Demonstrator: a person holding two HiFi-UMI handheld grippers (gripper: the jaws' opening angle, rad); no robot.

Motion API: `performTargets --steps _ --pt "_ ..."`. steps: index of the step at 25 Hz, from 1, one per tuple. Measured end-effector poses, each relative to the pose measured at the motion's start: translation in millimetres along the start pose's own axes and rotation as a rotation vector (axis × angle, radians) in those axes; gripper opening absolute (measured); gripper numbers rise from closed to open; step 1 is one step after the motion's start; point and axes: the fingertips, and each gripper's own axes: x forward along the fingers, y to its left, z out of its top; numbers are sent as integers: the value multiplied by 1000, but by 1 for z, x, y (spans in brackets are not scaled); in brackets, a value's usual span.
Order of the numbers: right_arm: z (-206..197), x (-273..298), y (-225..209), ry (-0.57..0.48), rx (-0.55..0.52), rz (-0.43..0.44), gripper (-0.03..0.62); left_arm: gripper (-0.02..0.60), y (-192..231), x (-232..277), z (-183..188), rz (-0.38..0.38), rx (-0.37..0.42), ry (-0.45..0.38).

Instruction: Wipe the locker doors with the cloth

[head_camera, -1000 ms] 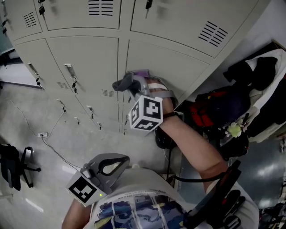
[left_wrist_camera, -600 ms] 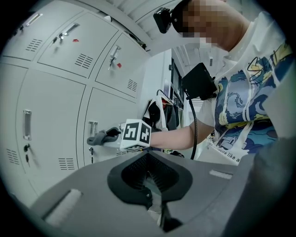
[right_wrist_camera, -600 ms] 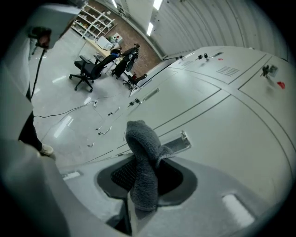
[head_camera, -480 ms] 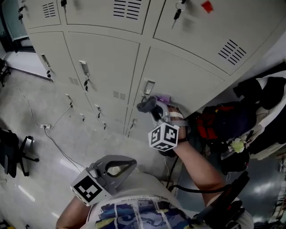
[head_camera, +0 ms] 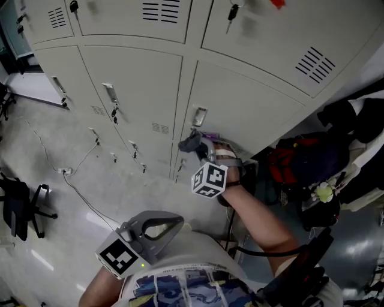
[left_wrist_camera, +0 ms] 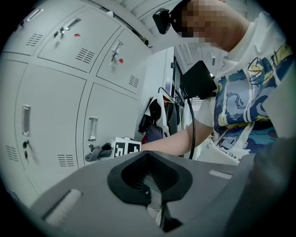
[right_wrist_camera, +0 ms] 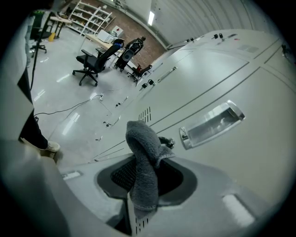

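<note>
Beige locker doors (head_camera: 132,84) fill the top of the head view. My right gripper (head_camera: 198,146) is shut on a grey cloth (head_camera: 190,143), which it holds against the lower locker door just below the recessed handle (head_camera: 199,115). In the right gripper view the cloth (right_wrist_camera: 144,157) stands up from the shut jaws, with the handle (right_wrist_camera: 212,121) and a small lock (right_wrist_camera: 167,141) close behind it. My left gripper (head_camera: 157,226) hangs low by the person's torso, away from the lockers. Its jaws (left_wrist_camera: 149,178) are shut with nothing in them.
Dark bags and hanging clothes (head_camera: 324,156) crowd the right of the lockers. A black office chair (head_camera: 21,204) stands on the floor at the left, and a cable (head_camera: 72,180) runs across the floor. Keys (head_camera: 231,15) hang from upper doors.
The cloth in my right gripper has slid down the lower door to just under the handle, then slightly left. The left gripper has stayed low by the torso.
</note>
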Motion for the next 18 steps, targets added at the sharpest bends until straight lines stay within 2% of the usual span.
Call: performTargets --steps 7,18 --pt "12 20 9 -33 -68 -16 112 3 7 -3 -1 25 -34 4" --pt "13 50 39 -27 -33 50 112 3 15 -8 -6 79 -40 59"
